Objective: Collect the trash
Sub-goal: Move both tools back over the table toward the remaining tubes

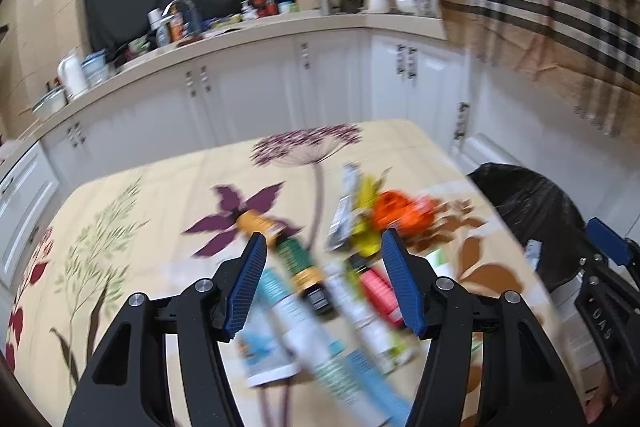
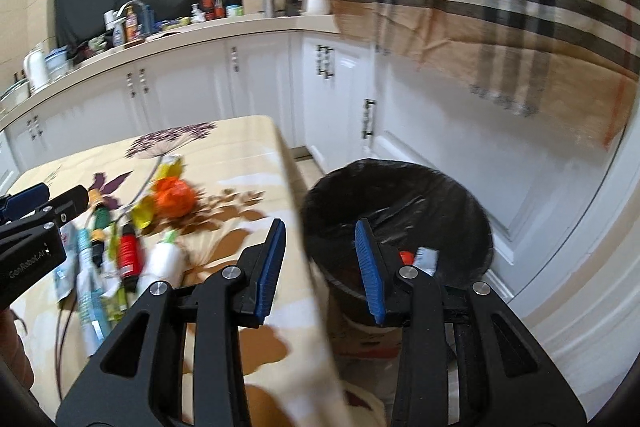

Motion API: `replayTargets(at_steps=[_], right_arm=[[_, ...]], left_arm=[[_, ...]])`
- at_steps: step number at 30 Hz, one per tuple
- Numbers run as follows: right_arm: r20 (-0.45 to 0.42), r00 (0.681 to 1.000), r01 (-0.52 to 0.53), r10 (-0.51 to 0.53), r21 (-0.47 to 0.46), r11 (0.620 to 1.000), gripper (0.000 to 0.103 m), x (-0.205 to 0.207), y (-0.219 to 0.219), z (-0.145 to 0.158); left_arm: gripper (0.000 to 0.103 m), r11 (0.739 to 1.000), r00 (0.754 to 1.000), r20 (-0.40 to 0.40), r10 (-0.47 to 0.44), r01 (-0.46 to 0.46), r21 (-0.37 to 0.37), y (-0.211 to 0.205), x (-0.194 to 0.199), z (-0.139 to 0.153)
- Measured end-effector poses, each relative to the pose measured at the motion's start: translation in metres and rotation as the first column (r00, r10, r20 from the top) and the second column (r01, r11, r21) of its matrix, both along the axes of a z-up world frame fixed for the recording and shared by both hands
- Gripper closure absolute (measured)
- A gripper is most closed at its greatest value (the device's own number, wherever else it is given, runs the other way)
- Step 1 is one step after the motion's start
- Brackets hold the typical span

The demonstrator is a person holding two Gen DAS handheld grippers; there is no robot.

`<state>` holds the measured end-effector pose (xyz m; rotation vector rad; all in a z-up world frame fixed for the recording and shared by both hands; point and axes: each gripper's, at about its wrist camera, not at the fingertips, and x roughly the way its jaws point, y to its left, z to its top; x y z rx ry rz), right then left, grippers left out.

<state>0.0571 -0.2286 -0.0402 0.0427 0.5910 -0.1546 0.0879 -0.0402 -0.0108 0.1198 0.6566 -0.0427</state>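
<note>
Trash lies in a heap on the floral tablecloth (image 1: 160, 195): an orange bag (image 1: 396, 209), yellow wrapper (image 1: 366, 223), green and orange bottle (image 1: 288, 247), red can (image 1: 380, 293), tubes and packets. My left gripper (image 1: 324, 243) is open and empty, hovering above the heap. My right gripper (image 2: 320, 227) is open and empty, over the table's right edge beside the bin with a black liner (image 2: 400, 195). A red item (image 2: 406, 257) and a pale packet (image 2: 426, 259) lie in the bin. The orange bag (image 2: 172, 199) and red can (image 2: 130, 255) also show in the right wrist view.
White kitchen cabinets (image 1: 248, 99) and a cluttered counter (image 1: 256, 27) run behind the table. A checked cloth (image 2: 500, 7) hangs at the right. The right gripper shows at the right edge of the left wrist view (image 1: 608, 247).
</note>
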Motion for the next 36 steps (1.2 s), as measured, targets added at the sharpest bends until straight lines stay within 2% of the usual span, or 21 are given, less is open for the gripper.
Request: replayTargets(at_steps=[11, 19, 27, 29, 36], right_arm=[[-0.034, 0.994, -0.103, 0.103, 0.003, 0.995, 0.068, -0.003, 0.049, -0.008], [-0.070, 0.985, -0.158, 0.158, 0.006, 0.987, 0.067, 0.007, 0.073, -0.014], [-0.158, 0.971, -0.182, 0.182, 0.014, 0.983, 0.066, 0.026, 0.090, -0.026], [-0.166, 0.970, -0.177, 0.177, 0.016, 0.984, 0.059, 0.029, 0.091, -0.027], [-0.199, 0.958, -0.207, 0.205, 0.013, 0.978, 0.060, 0.032, 0.101, -0.031]], left_arm=[[0.044, 0.990, 0.988, -0.054, 0.142, -0.143, -0.006, 0.072, -0.023, -0.019], [0.044, 0.979, 0.977, -0.072, 0.201, -0.203, -0.012, 0.101, -0.027, -0.026], [0.044, 0.973, 0.971, -0.087, 0.224, -0.228, -0.028, 0.118, -0.024, -0.031], [0.044, 0.973, 0.970, -0.093, 0.224, -0.228, -0.034, 0.120, -0.023, -0.032], [0.044, 0.973, 0.970, -0.105, 0.221, -0.227, -0.048, 0.125, -0.021, -0.036]])
